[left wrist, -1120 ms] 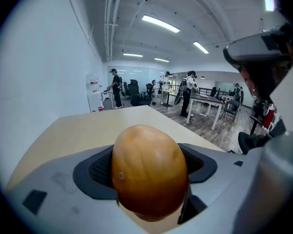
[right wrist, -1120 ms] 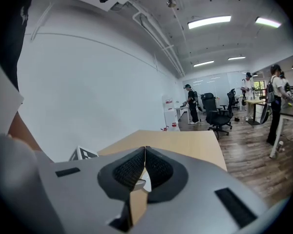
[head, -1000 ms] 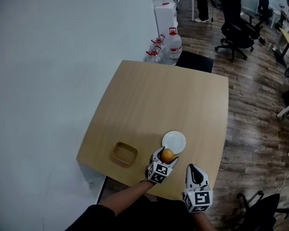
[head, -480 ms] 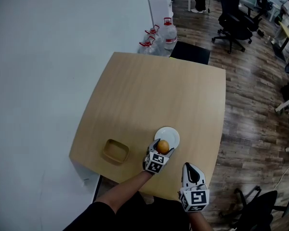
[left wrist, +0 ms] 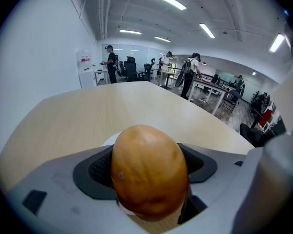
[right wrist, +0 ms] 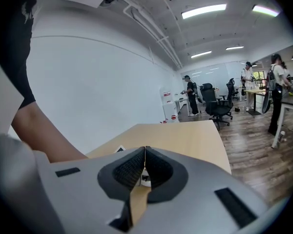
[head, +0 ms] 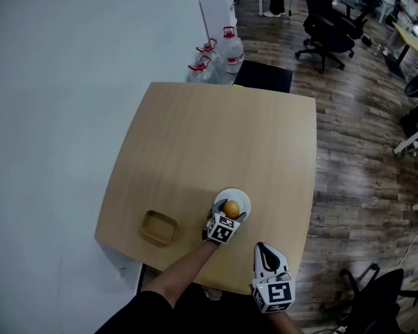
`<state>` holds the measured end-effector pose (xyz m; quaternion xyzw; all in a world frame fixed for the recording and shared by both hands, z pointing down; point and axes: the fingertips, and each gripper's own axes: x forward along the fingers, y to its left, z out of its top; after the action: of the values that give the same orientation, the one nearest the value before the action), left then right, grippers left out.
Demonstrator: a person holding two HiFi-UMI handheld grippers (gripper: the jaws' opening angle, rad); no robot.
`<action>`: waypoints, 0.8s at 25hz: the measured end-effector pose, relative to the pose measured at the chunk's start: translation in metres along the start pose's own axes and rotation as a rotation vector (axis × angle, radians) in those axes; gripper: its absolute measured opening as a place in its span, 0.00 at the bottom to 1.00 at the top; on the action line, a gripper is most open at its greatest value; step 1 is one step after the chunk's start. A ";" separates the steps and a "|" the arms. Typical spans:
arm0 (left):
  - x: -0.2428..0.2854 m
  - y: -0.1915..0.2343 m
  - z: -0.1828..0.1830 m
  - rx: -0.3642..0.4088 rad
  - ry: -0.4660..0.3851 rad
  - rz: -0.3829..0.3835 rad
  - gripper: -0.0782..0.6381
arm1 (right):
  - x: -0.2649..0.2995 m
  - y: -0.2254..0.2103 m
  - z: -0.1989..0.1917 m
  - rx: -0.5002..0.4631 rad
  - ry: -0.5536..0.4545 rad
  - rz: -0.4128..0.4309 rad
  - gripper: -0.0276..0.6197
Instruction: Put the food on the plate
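An orange-brown round piece of food (head: 230,209) (left wrist: 149,169) is clamped between the jaws of my left gripper (head: 228,214) (left wrist: 147,172). It hangs over the near part of the small white plate (head: 240,196), whose rim (left wrist: 109,139) peeks out behind the food in the left gripper view. My right gripper (head: 267,259) (right wrist: 144,169) is shut with nothing in it, held off the table's near edge, to the right of the plate and closer to me.
A shallow tan tray (head: 159,227) sits on the wooden table (head: 216,138) near its front left corner. Water jugs (head: 226,44) stand on the floor beyond the far edge. Office chairs (head: 327,30) and desks lie farther back right.
My left gripper has carried the food forward from the table's near edge until it is over the plate. The right gripper has held its place below the table edge.
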<state>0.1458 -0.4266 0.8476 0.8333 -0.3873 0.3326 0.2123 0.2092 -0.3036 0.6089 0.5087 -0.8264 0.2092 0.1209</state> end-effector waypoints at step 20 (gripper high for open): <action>0.033 -0.005 0.001 -0.023 0.089 -0.093 0.59 | -0.010 -0.024 -0.020 -0.009 0.047 -0.053 0.14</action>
<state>0.1660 -0.4410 0.8704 0.8321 -0.3423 0.3548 0.2543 0.2352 -0.2959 0.6273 0.5247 -0.8105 0.2142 0.1482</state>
